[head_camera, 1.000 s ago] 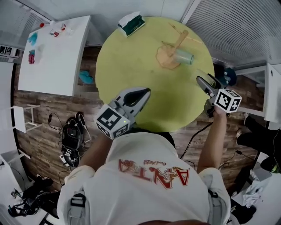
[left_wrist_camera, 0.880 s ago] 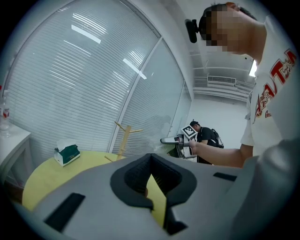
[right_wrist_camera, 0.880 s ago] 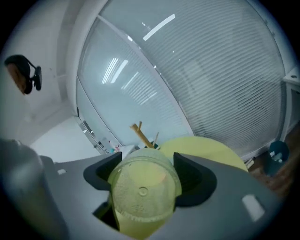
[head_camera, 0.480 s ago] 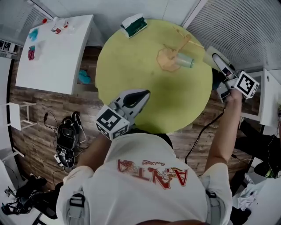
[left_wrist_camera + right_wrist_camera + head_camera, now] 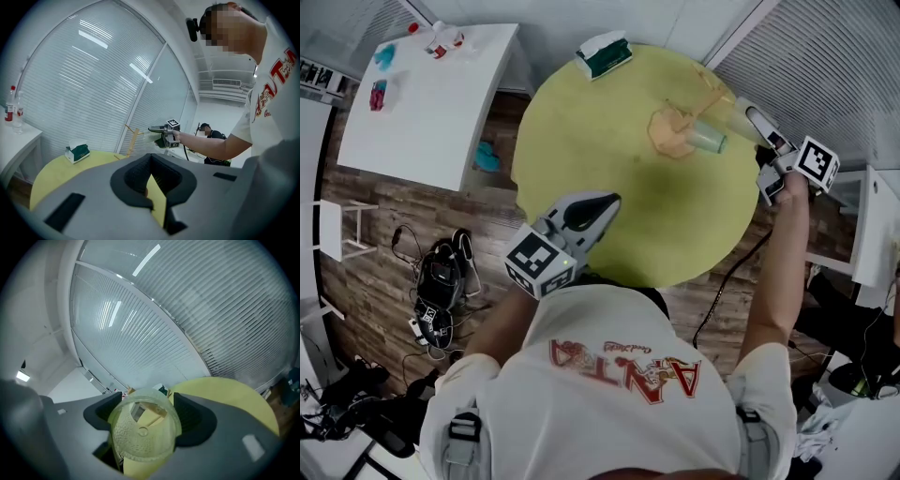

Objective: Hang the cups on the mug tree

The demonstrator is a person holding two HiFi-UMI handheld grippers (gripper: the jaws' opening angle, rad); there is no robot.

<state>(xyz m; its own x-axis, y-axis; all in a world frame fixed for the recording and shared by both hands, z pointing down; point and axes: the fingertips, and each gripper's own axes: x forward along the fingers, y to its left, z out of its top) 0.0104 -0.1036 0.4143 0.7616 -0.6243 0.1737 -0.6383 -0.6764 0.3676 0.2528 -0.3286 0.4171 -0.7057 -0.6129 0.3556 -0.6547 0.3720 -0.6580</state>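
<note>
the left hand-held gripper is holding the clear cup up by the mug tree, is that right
Not quite: it is the right hand-held gripper that holds the clear cup, as the right gripper view shows, with the cup sitting between its jaws. The head view puts it up by the mug tree. The left hand-held gripper has nothing in its jaws.

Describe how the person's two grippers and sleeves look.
Both the left gripper and right gripper are light grey tapered shells with black inner pads, each carrying a cube of black-and-white square markers. The person wears a white short-sleeved T-shirt with red lettering.
</note>
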